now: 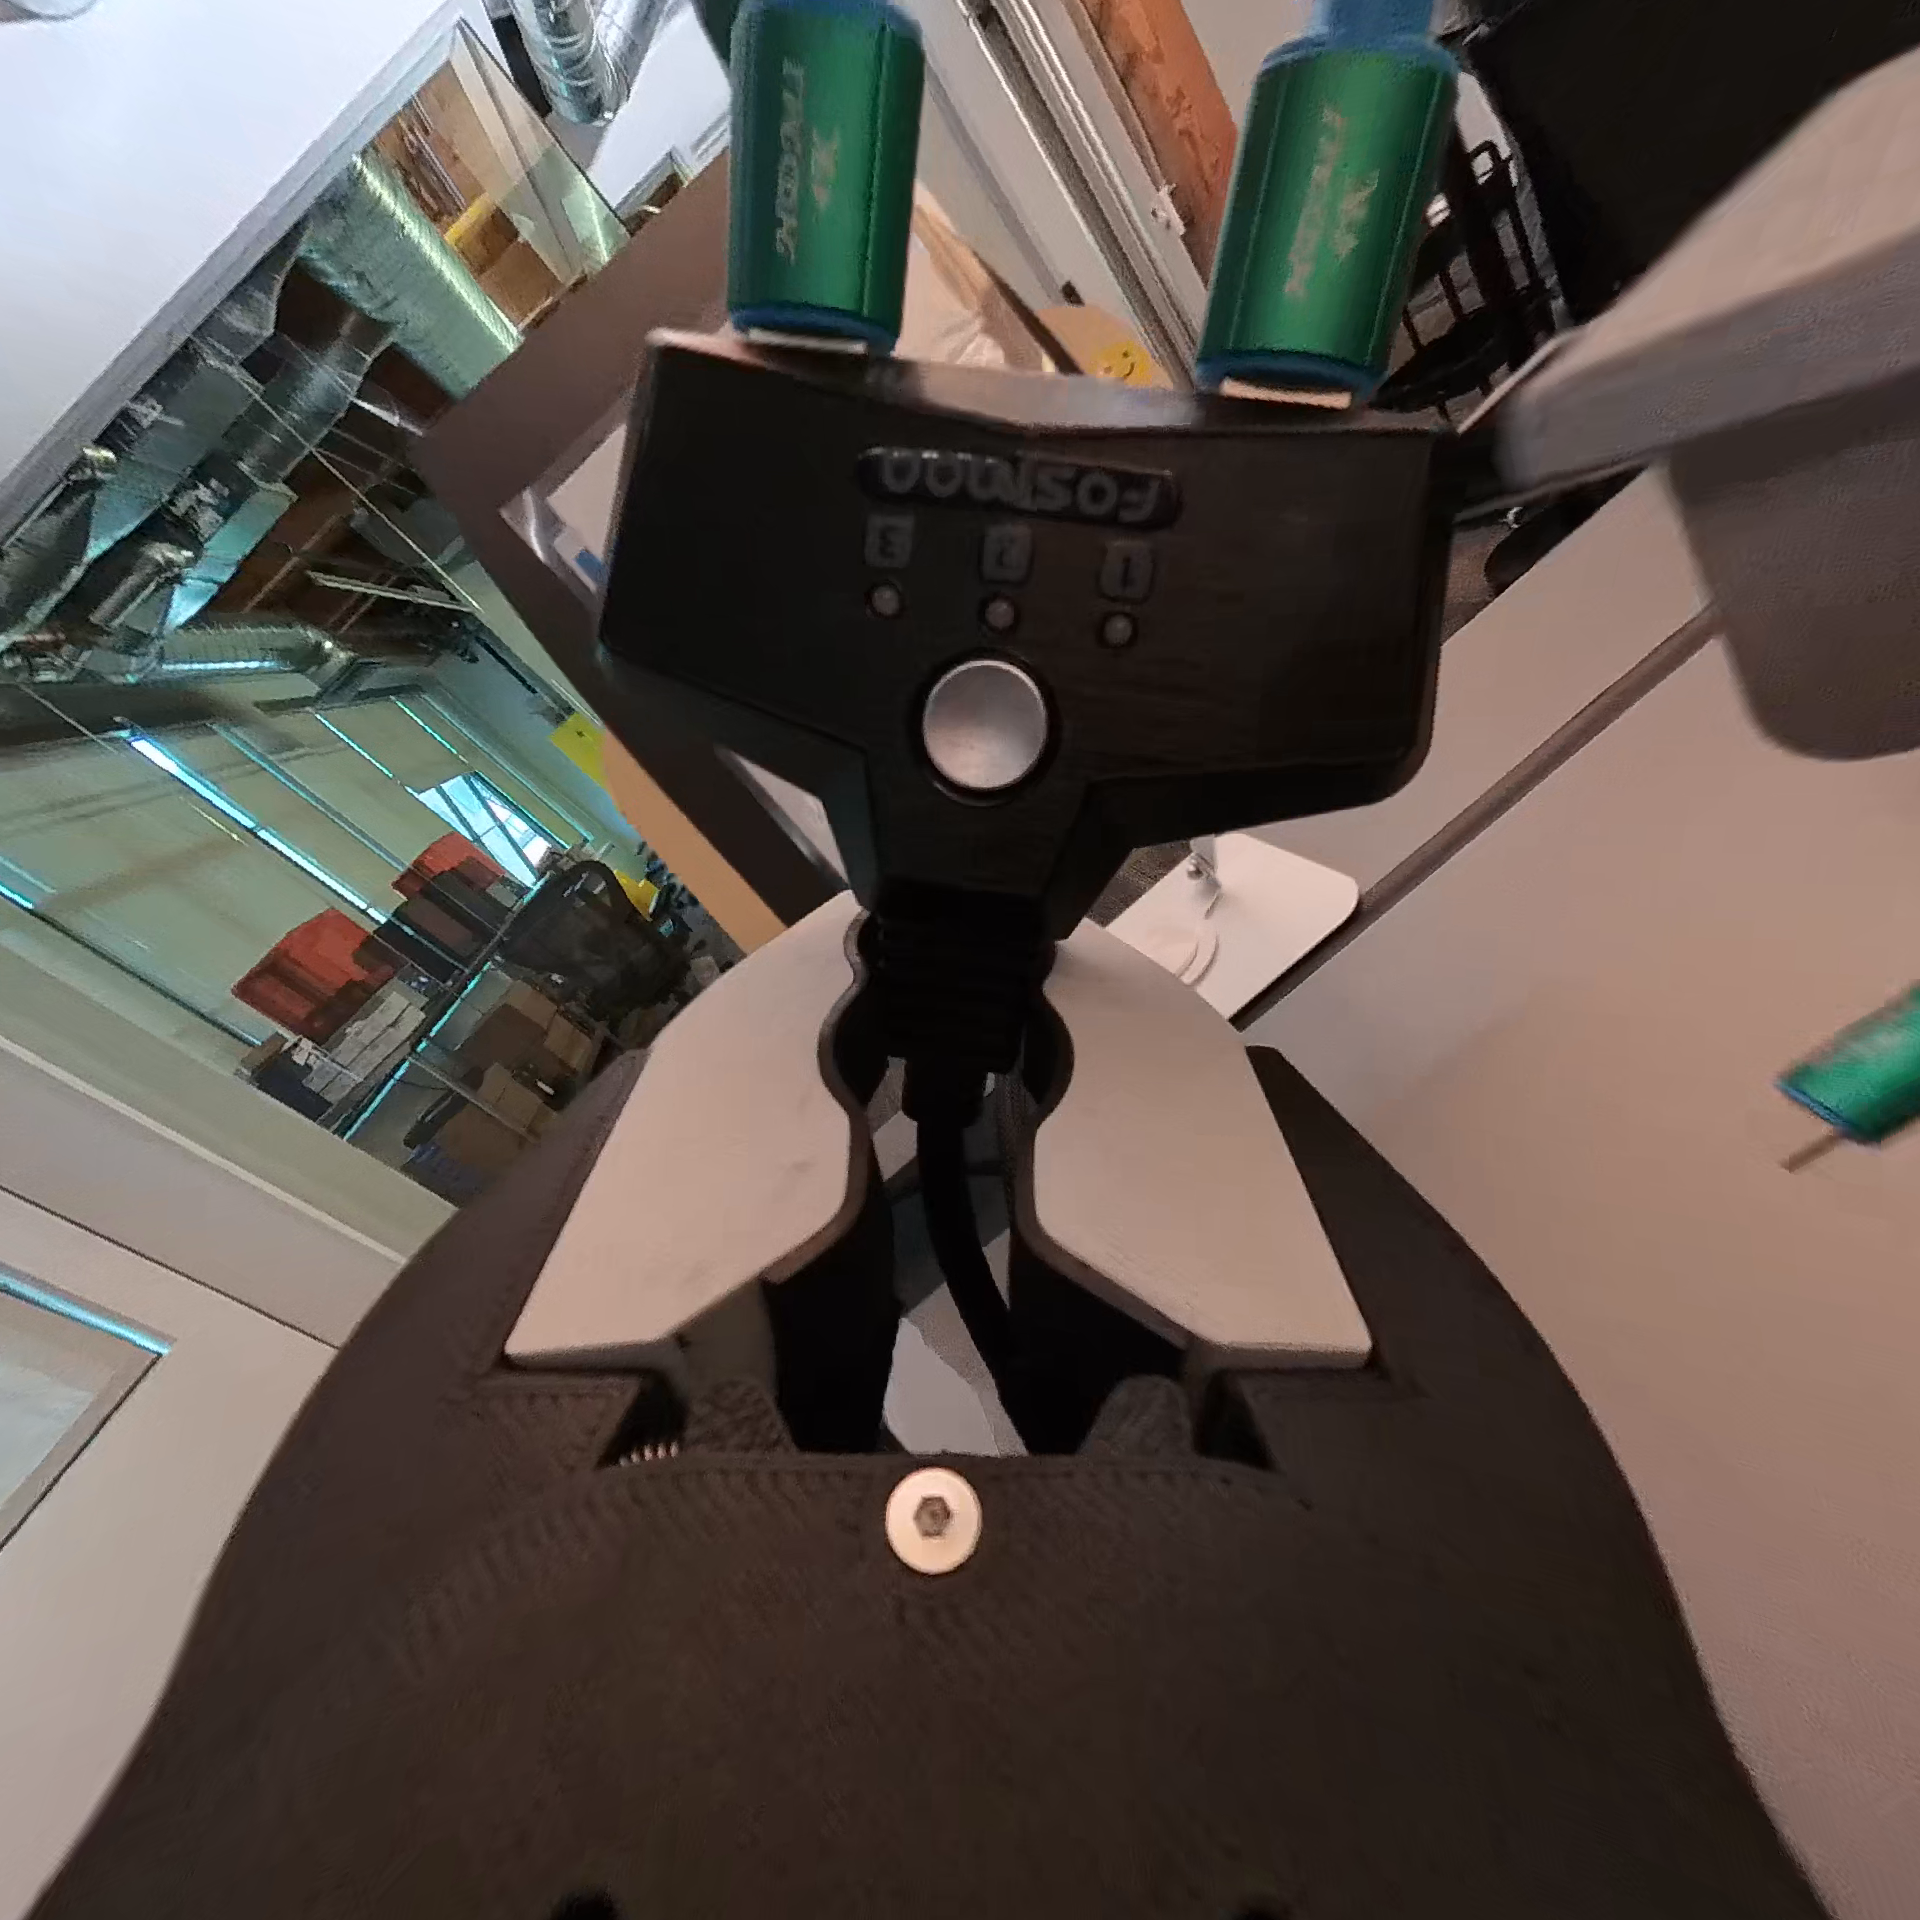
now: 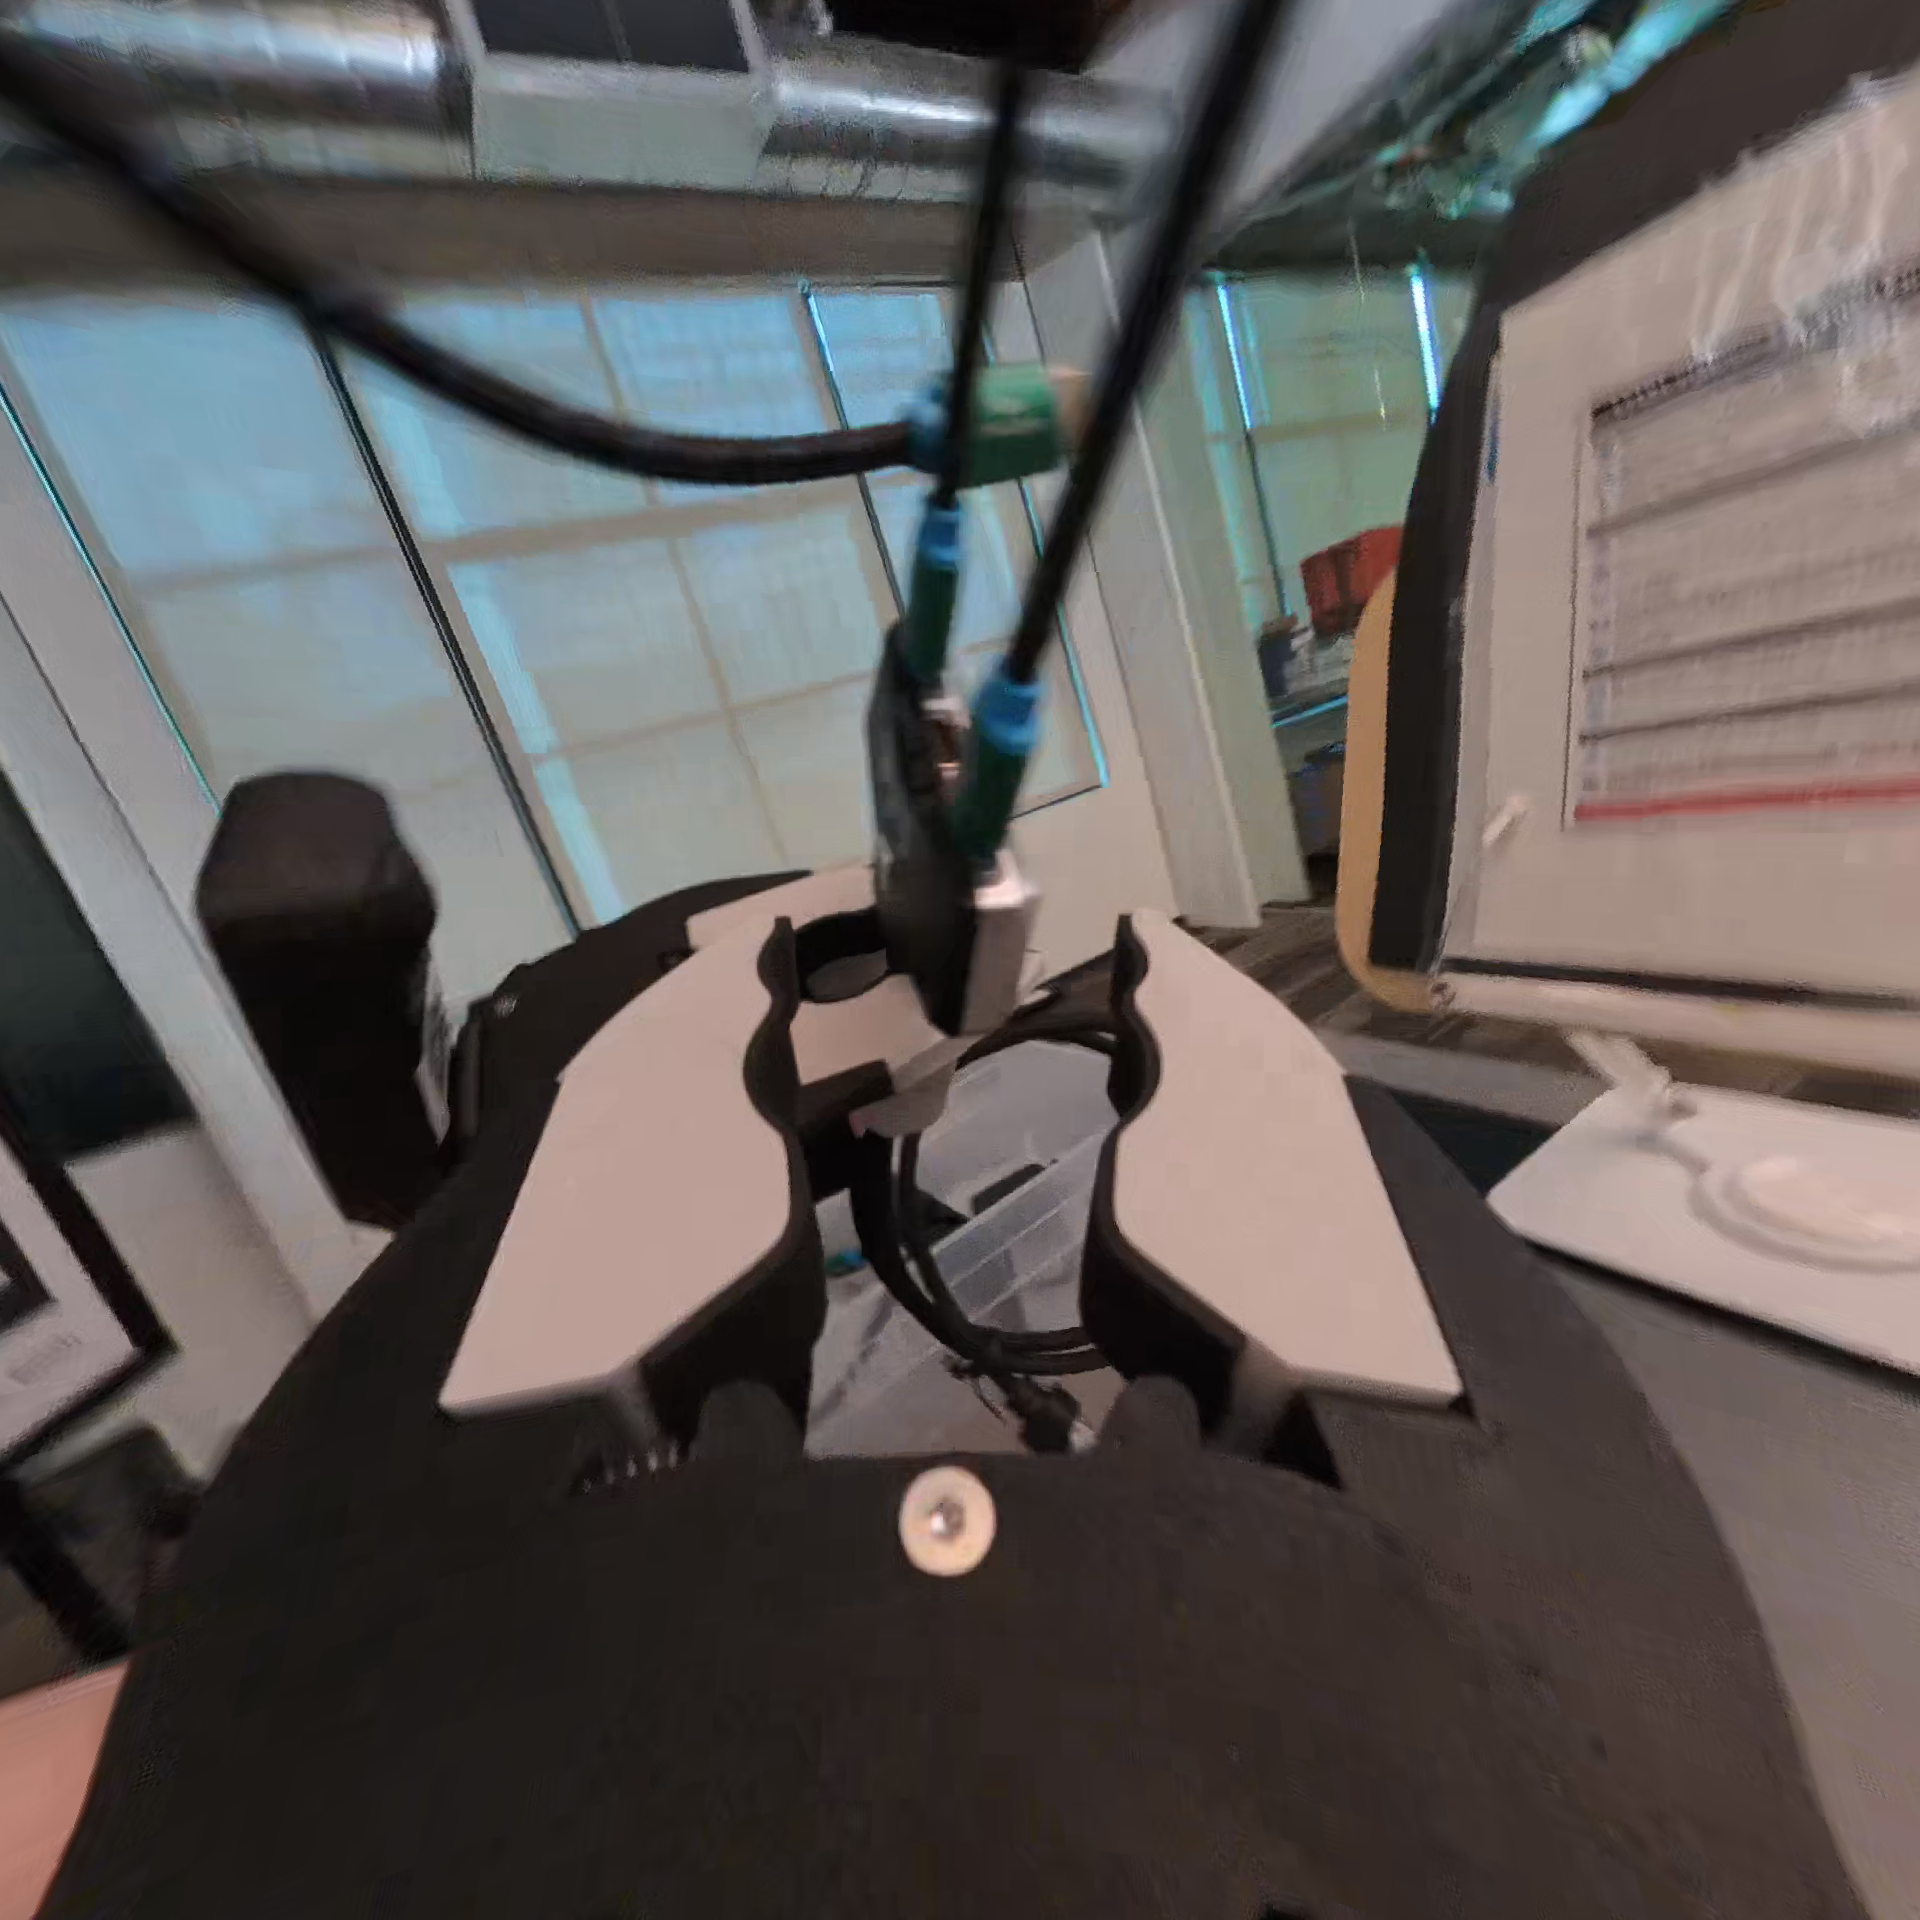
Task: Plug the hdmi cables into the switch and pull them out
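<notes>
While the left gripper [image 1: 948,997] is clamped on the ribbed strain relief at the narrow end of the black HDMI switch [image 1: 1023,623], the switch is held up in the air, clear of any surface, with its wide port edge pointing away from the camera. The left wrist view shows the switch's face: three small indicator lights in a row above a round silver button [image 1: 985,729]. Two green HDMI plugs with blue collars sit in the port edge, one at the left end [image 1: 821,177] and one at the right end [image 1: 1325,223]; the middle of that edge carries no plug. The switch's own black lead [image 1: 961,1226] runs back between the left gripper's fingers. At the right edge of this view a grey finger of the other gripper [image 1: 1704,301] reaches in near the right-end plug, and a third green plug [image 1: 1855,1081] hangs loose, blurred.

Only the right wrist view shows the switch [image 2: 920,831] edge-on, just beyond the right gripper [image 2: 951,971], whose jaws stand apart around nothing. It also shows the black cables [image 2: 1101,468] rising from the two seated plugs, and the loose green plug [image 2: 1003,426] above them on a thick black cable. A monitor [image 2: 1662,582] stands at the right, and a clear plastic bin [image 2: 997,1226] with coiled cable lies below.
</notes>
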`<move>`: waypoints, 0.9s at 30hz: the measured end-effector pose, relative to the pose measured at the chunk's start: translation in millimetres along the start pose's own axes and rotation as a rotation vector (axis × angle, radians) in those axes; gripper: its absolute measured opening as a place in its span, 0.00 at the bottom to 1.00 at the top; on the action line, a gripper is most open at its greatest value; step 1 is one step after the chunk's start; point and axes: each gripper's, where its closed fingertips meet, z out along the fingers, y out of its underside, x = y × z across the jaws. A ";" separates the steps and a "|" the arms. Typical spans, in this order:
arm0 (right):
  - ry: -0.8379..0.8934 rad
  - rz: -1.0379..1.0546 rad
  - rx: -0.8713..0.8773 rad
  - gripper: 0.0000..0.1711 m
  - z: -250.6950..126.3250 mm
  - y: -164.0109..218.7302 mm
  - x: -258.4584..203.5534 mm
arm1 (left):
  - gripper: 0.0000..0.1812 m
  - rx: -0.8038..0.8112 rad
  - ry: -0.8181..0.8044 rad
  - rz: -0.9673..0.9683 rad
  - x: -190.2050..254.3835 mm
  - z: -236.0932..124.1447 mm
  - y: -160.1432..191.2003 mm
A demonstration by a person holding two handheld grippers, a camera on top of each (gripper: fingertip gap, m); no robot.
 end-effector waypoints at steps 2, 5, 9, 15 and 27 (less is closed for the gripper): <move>-0.020 0.100 -0.011 0.33 -0.3 1.0 11.0 | 0.13 0.015 -0.004 0.024 6.9 -1.3 -6.1; -0.057 0.075 -0.012 0.29 -0.1 1.9 13.9 | 0.13 0.019 0.008 0.052 17.2 -2.4 -11.4; -0.164 0.104 -0.096 0.12 0.1 13.1 4.5 | 0.13 0.016 0.066 0.072 31.4 -2.2 -13.0; -0.146 0.075 -0.151 0.12 -5.1 4.9 17.7 | 0.22 0.052 0.197 -0.108 38.5 -7.7 -21.4; 0.244 -0.278 0.066 0.12 -137.0 -169.8 90.8 | 0.23 0.236 0.266 -0.278 3.1 -65.3 -73.9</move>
